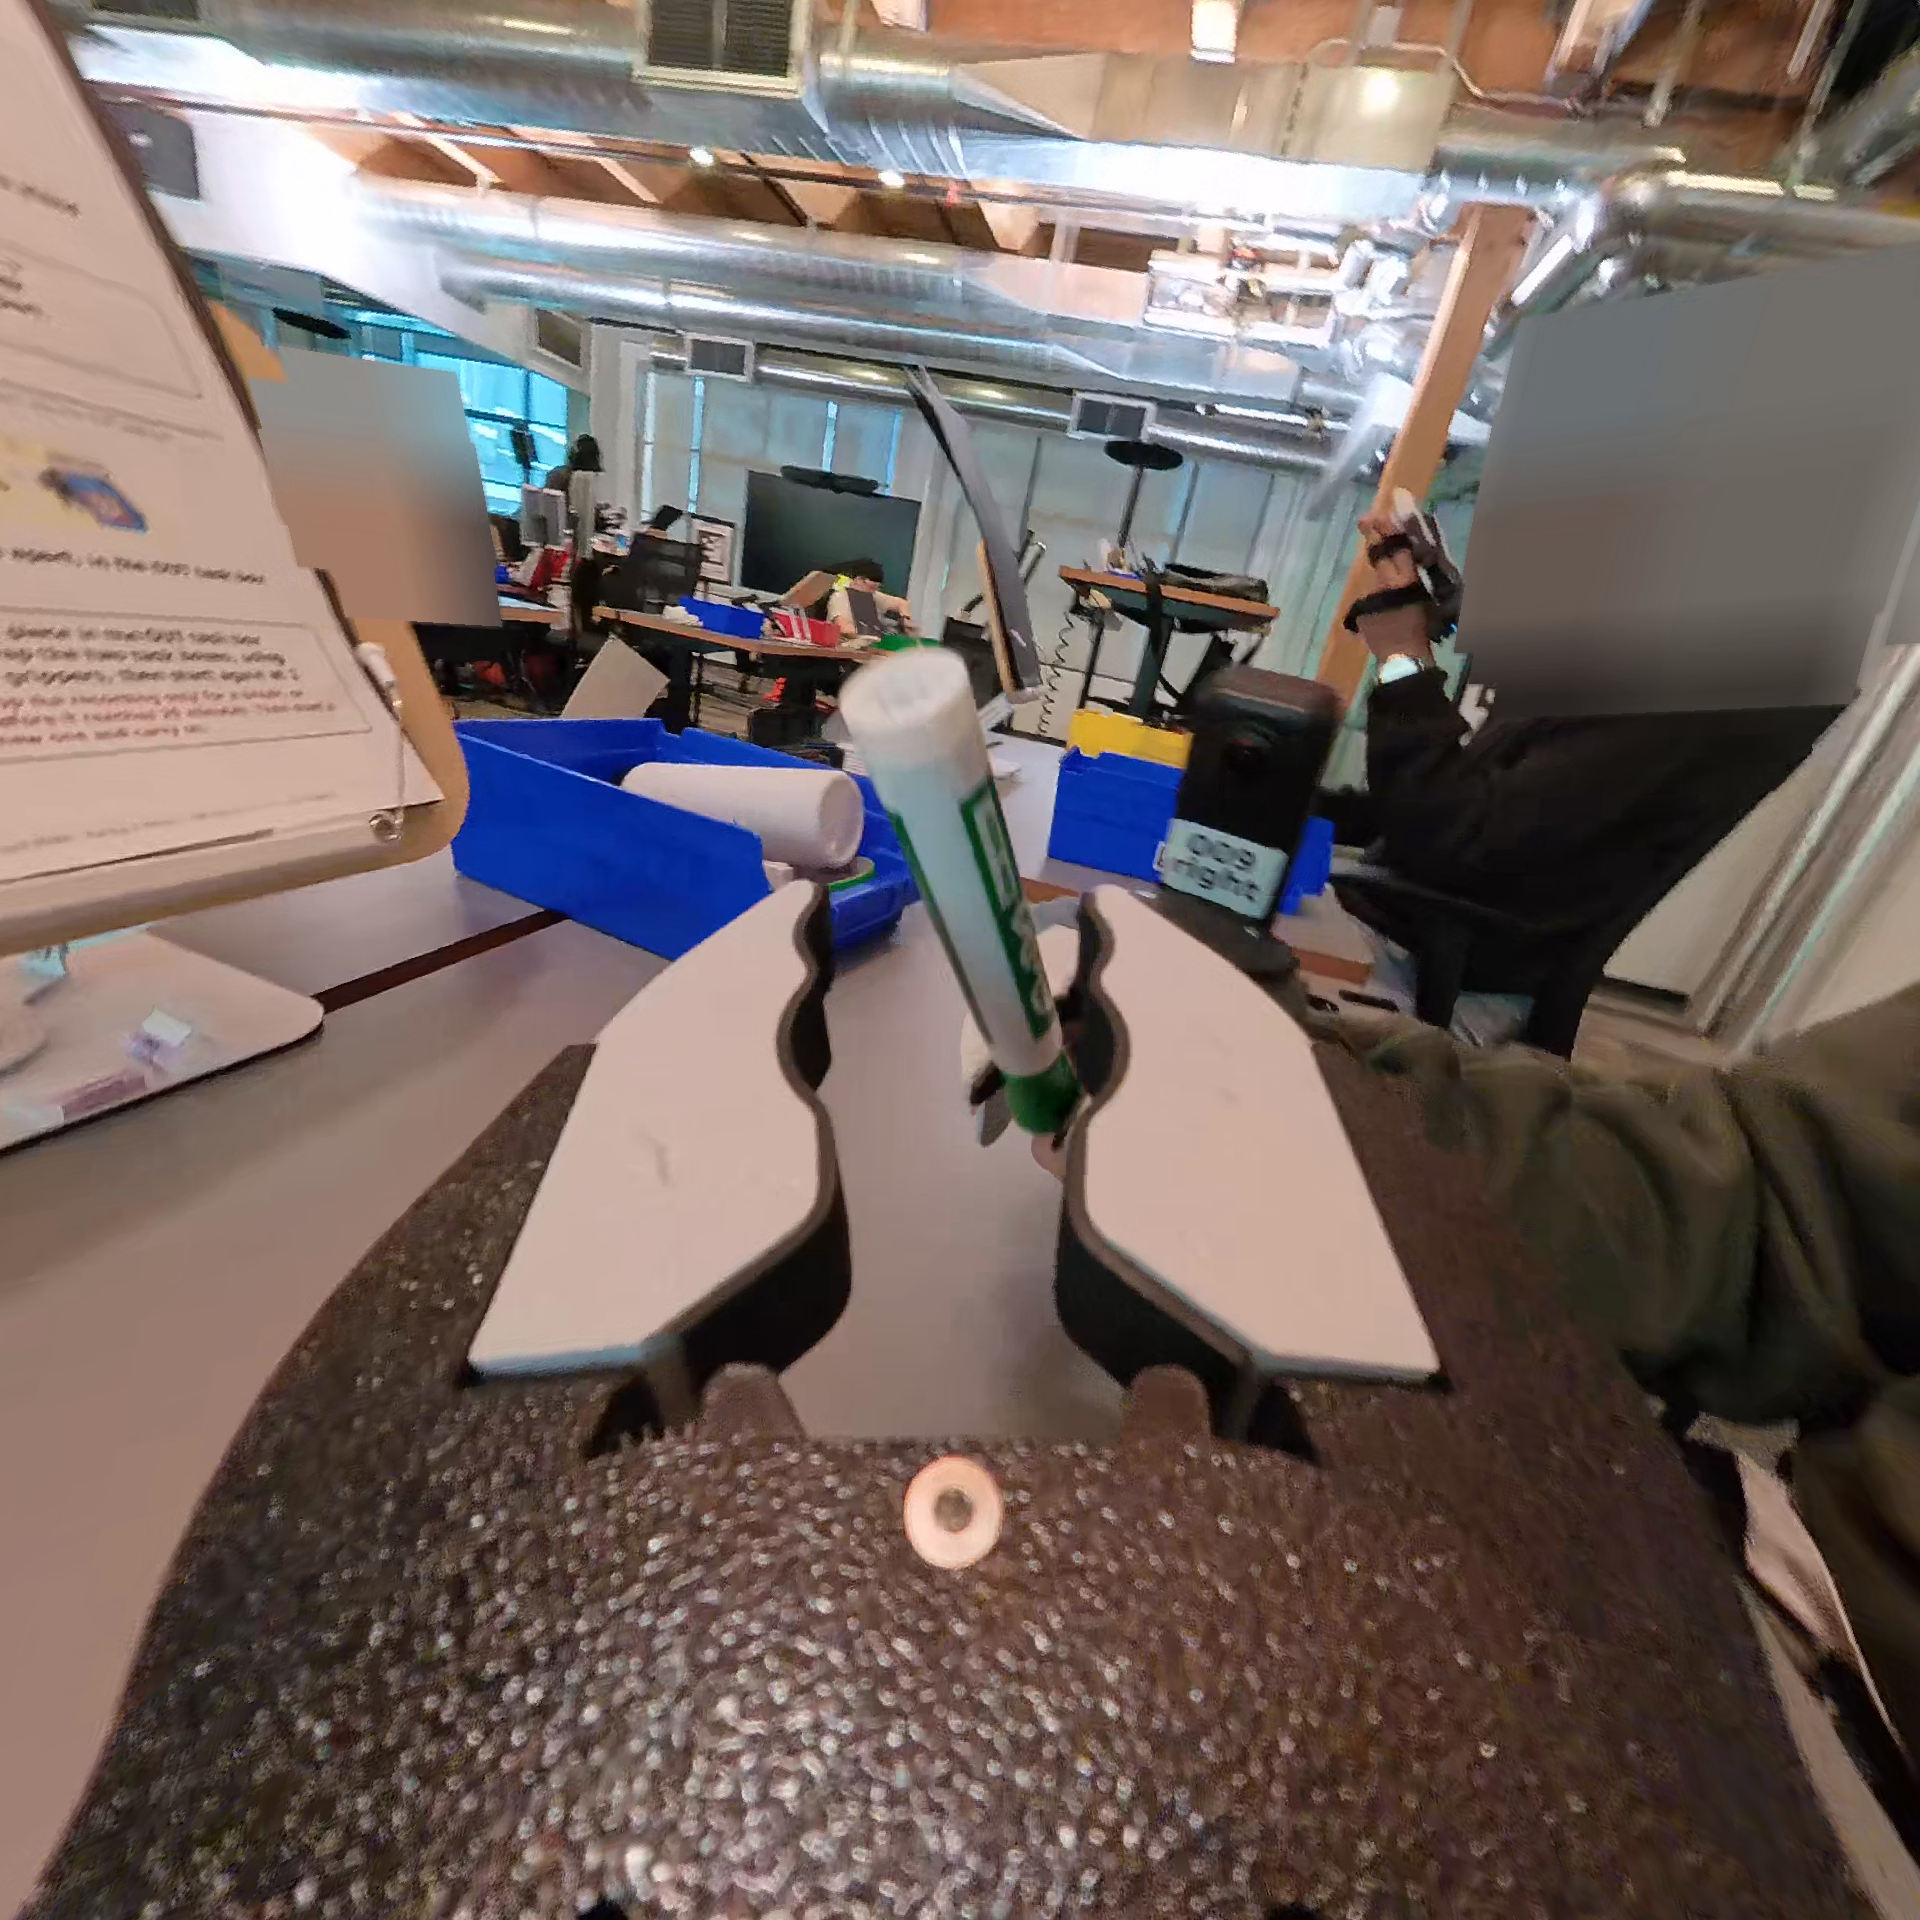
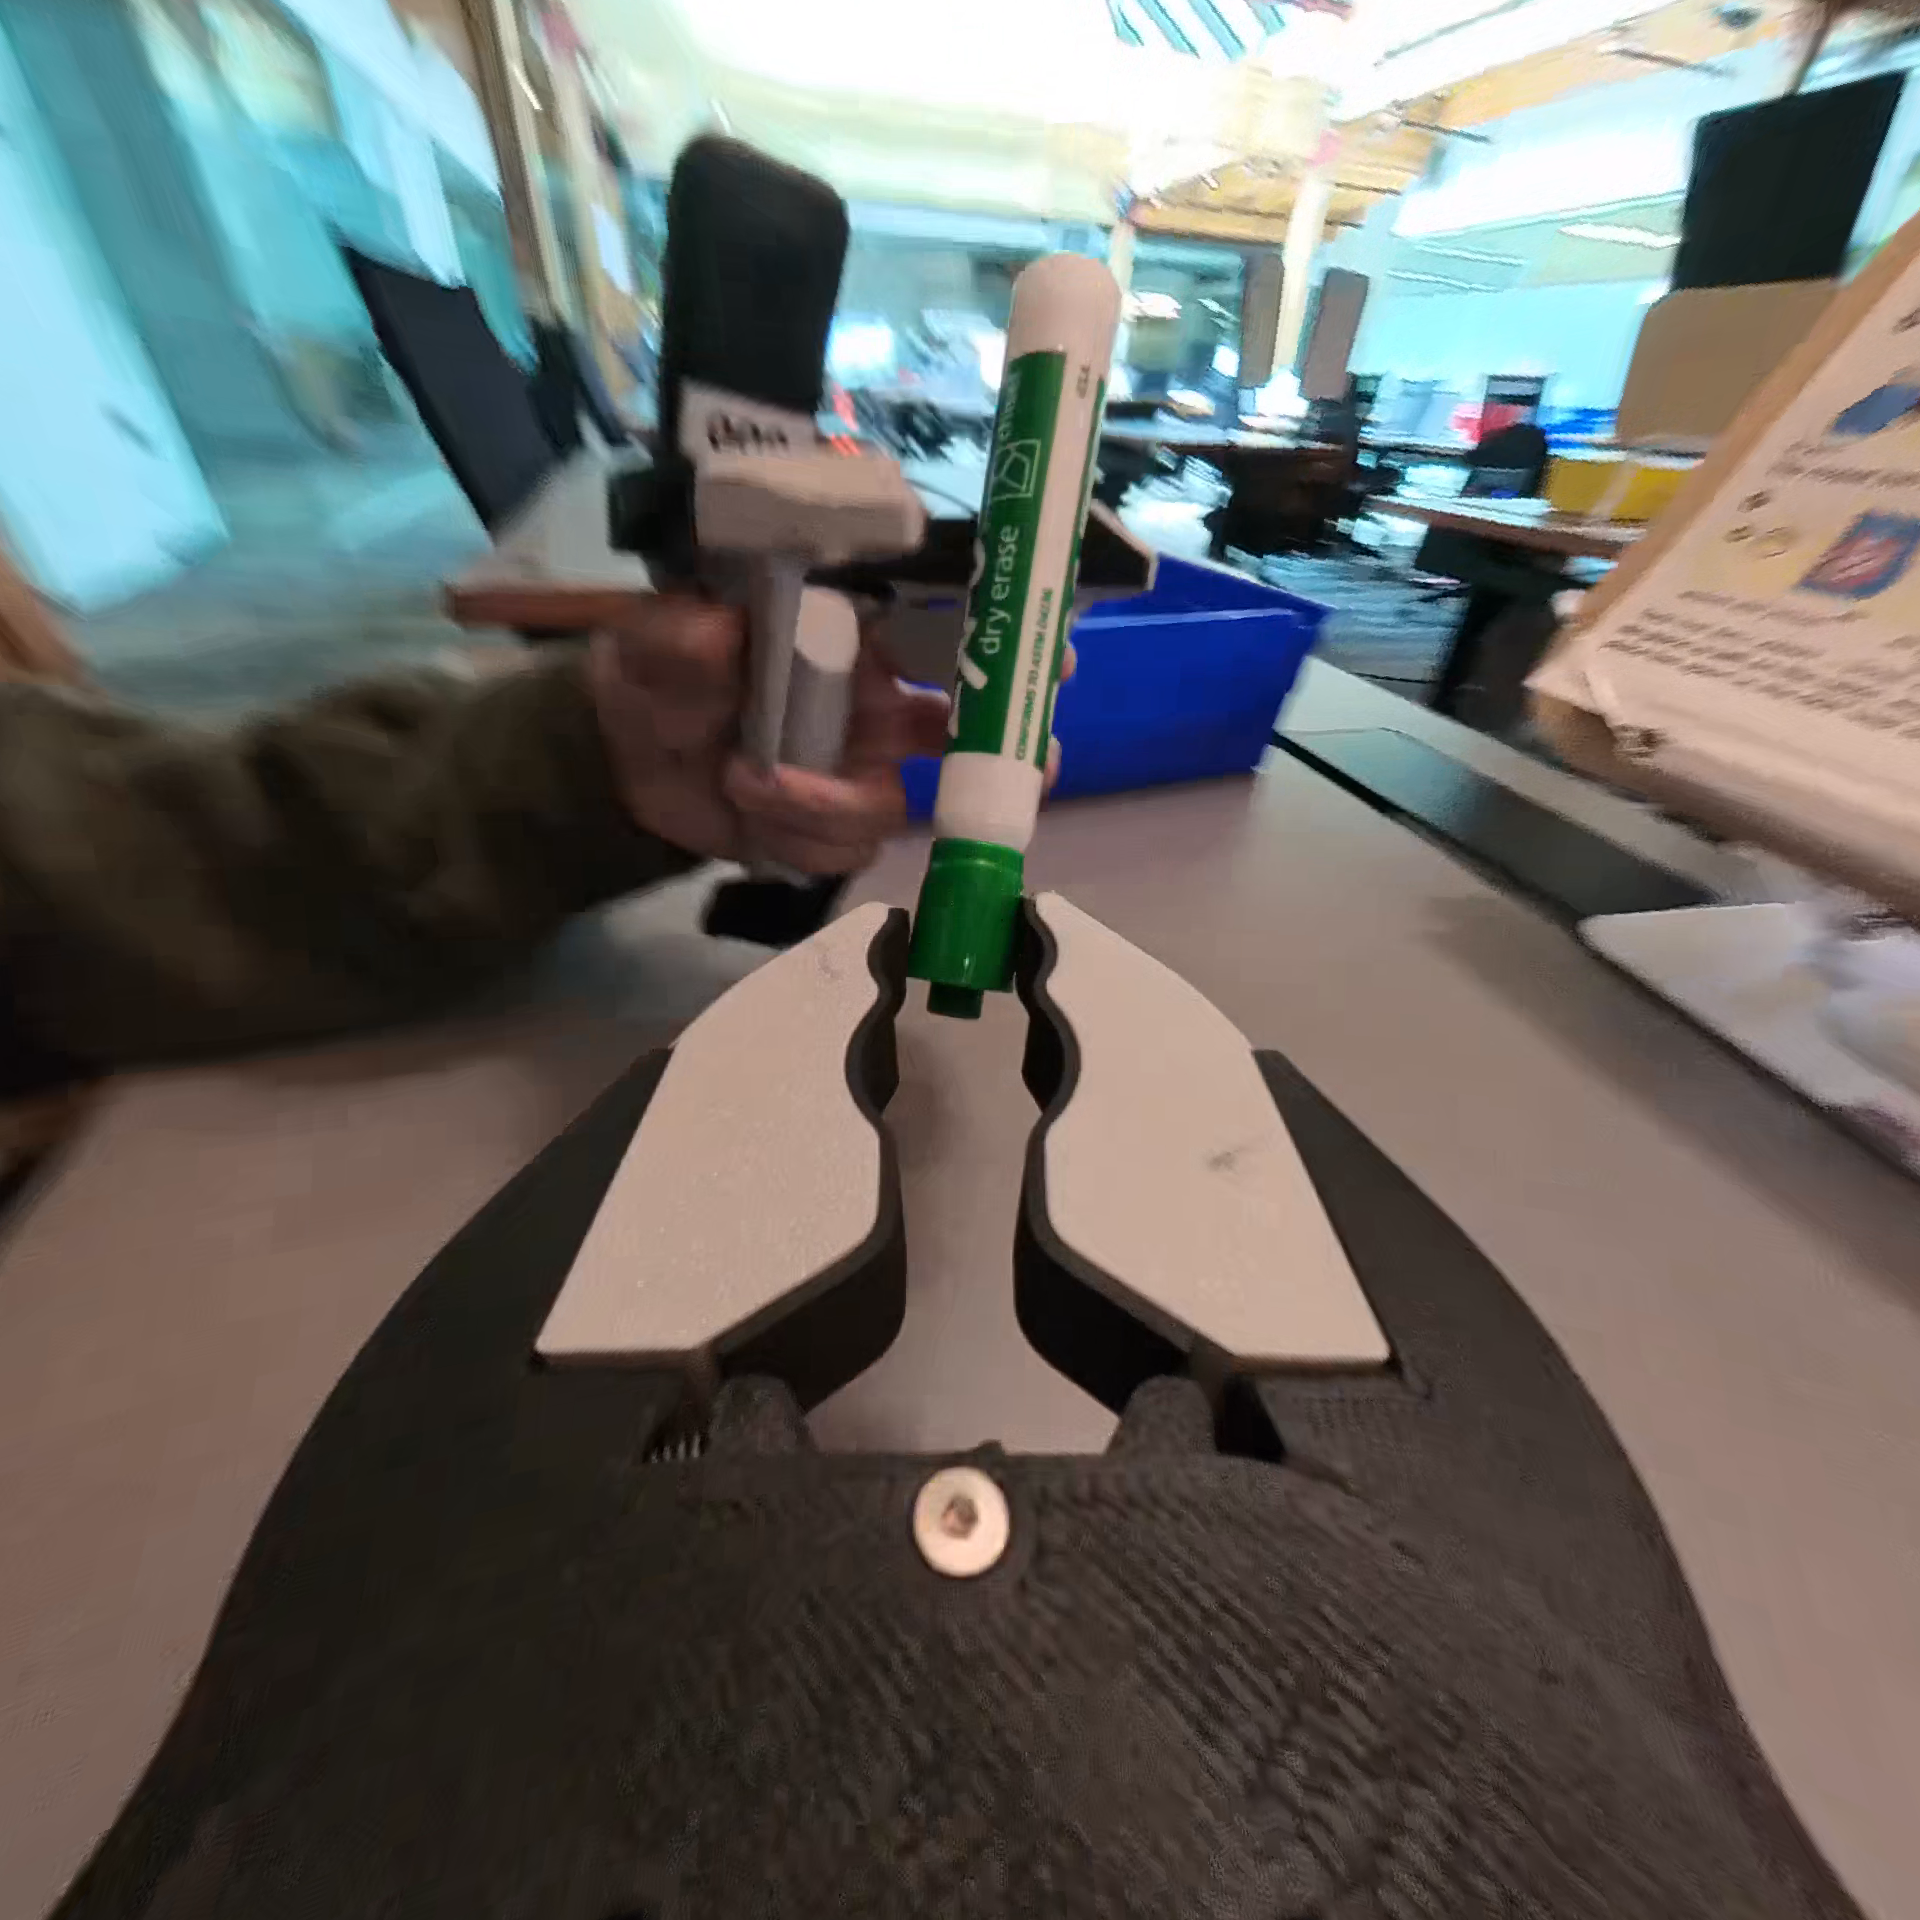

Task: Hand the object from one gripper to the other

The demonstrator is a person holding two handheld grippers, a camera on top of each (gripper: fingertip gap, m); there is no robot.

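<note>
A white dry-erase marker (image 2: 1023, 540) with a green label and green cap (image 2: 961, 920) stands upright above the grey table (image 2: 1351, 987). My right gripper (image 2: 961, 925) is shut on the cap at its fingertips. In the left wrist view the marker (image 1: 961, 873) leans between the fingertips of my left gripper (image 1: 956, 914), close to the right finger (image 1: 1226, 1143). The left jaws stand wide apart and do not touch it. The right gripper's black camera body (image 1: 1257, 769) shows beyond. A hand (image 2: 717, 717) holds the left gripper's handle behind the marker.
A blue bin (image 1: 613, 842) with a white roll (image 1: 758, 805) sits on the table just beyond the grippers; it also shows in the right wrist view (image 2: 1174, 675). A paper on a stand (image 1: 145, 582) is at the left. Another blue bin (image 1: 1107, 821) and a seated person (image 1: 1527, 810) are at the right.
</note>
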